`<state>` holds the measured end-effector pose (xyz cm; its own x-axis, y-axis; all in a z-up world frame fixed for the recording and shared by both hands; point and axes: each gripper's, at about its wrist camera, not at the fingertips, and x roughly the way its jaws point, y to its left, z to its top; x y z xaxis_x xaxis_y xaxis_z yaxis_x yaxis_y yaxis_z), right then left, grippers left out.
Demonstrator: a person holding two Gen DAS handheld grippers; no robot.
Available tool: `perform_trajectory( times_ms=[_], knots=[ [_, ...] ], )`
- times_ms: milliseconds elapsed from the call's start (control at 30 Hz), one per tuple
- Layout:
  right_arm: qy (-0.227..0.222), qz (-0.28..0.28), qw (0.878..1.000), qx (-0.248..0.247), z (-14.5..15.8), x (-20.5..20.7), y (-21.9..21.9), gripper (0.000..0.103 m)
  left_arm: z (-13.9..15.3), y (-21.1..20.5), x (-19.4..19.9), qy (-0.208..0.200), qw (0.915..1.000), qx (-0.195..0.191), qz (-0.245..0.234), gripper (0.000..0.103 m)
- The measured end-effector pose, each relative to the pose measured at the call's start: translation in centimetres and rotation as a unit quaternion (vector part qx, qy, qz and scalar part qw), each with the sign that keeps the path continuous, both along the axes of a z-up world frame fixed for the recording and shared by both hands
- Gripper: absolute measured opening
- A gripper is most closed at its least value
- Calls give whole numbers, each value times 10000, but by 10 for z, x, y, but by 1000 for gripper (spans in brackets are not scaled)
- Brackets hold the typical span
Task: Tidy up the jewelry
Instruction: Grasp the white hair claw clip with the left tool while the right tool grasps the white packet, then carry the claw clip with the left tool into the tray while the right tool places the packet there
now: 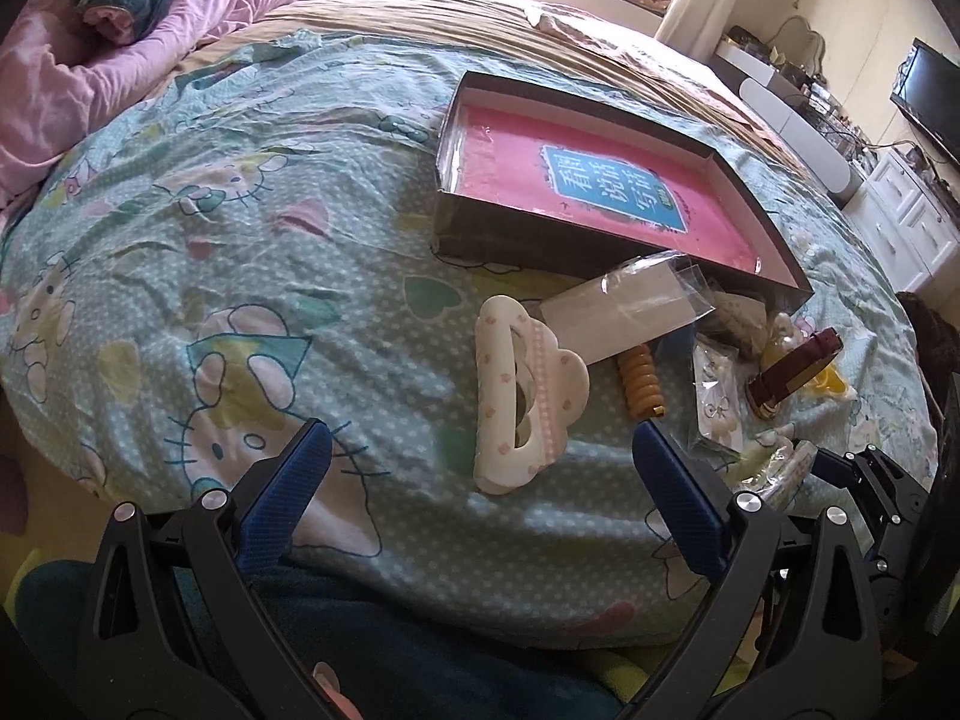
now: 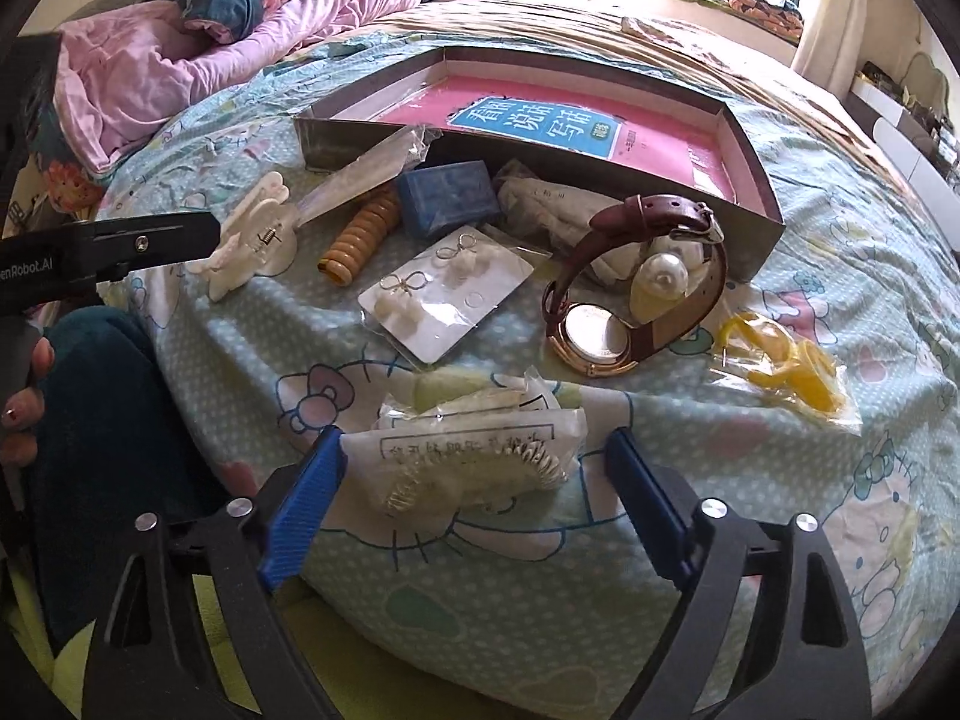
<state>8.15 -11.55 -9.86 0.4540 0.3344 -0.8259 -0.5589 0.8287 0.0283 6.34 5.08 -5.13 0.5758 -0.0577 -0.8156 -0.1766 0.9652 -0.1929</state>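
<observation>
A white hair claw with pink dots (image 1: 522, 396) lies on the bedspread between the blue fingers of my left gripper (image 1: 480, 444), which stands open and clear of it. My right gripper (image 2: 474, 450) is open around a clear packet holding a white beaded piece (image 2: 480, 462). Its left pad sits at the packet's edge and its right pad stands apart. Farther back lie an earring card (image 2: 444, 294), a brown-strap watch (image 2: 630, 276), an orange coil band (image 2: 360, 234), a small blue box (image 2: 450, 201) and a bagged yellow piece (image 2: 786, 366). A shallow dark box (image 2: 762, 180) holds a pink book.
Everything rests on a cartoon-cat bedspread (image 1: 240, 240) that drops off at the near edge. A pink quilt (image 1: 120, 60) is heaped at the far left. A person's hand (image 2: 24, 396) and dark sleeve show at the left. White cabinets and a screen (image 1: 924, 96) stand on the right.
</observation>
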Motion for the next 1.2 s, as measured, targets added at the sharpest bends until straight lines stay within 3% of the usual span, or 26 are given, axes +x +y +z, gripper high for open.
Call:
perform_trajectory(
  times_ms=[67, 133, 367, 433, 533, 733, 900, 1200],
  knots=[
    [-103, 65, 9999, -32, -1, -1, 2, 79, -3, -2, 5, 22, 10000, -4, -59, 94],
    [-215, 140, 9996, -78, -1, -2, 2, 70, -6, -4, 11, 60, 9999, -3, -95, 87],
    [-255, 214, 9994, 82, 2, -4, -6, 70, -14, -7, 23, 198, 9995, 15, -253, 58],
    [-201, 202, 9994, 205, 7, -3, -10, 70, -17, -9, 25, 244, 9992, 23, -306, 43],
    [-192, 184, 9990, 372, 16, -4, -16, 70, -17, -9, 26, 254, 9990, -15, -361, 31],
    [-259, 94, 9973, 679, 39, -2, -28, 70, -10, -5, 22, 110, 9994, -109, -320, 30],
    [-329, 3, 9946, 988, 60, 7, -38, 70, 14, 2, 13, -188, 9995, -60, -247, 30],
    [-810, -305, 9888, 1220, 91, 36, -53, 70, 46, 17, 24, -531, 9985, -47, -79, 30]
  ],
)
